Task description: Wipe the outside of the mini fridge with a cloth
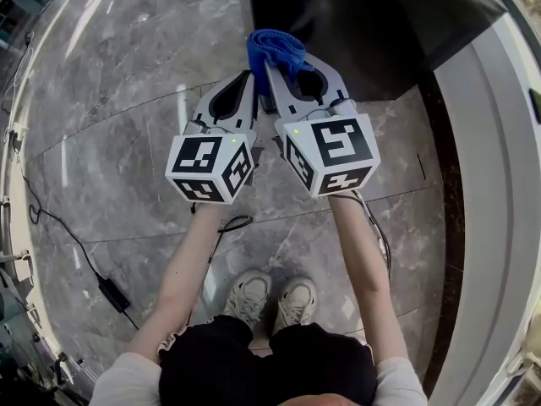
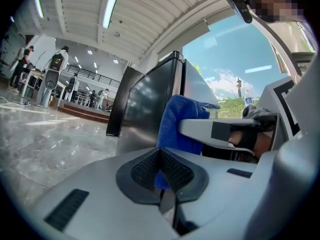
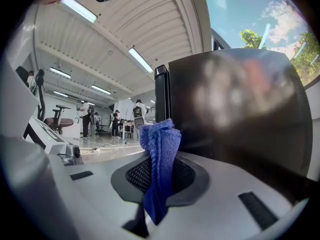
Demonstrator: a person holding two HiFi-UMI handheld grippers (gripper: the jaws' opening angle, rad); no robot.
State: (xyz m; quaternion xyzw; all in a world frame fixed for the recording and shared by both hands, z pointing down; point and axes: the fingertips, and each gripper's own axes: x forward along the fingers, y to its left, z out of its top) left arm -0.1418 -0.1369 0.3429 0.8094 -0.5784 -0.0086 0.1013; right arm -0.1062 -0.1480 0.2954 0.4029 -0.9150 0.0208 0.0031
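my right gripper is clamped on the blue cloth, which sticks up from between its jaws, right in front of the dark fridge. i can't tell whether the cloth touches it. my left gripper has its jaws together with nothing in them, and the cloth shows just past its tips. in the head view both grippers sit side by side over the marble floor, tips toward the fridge.
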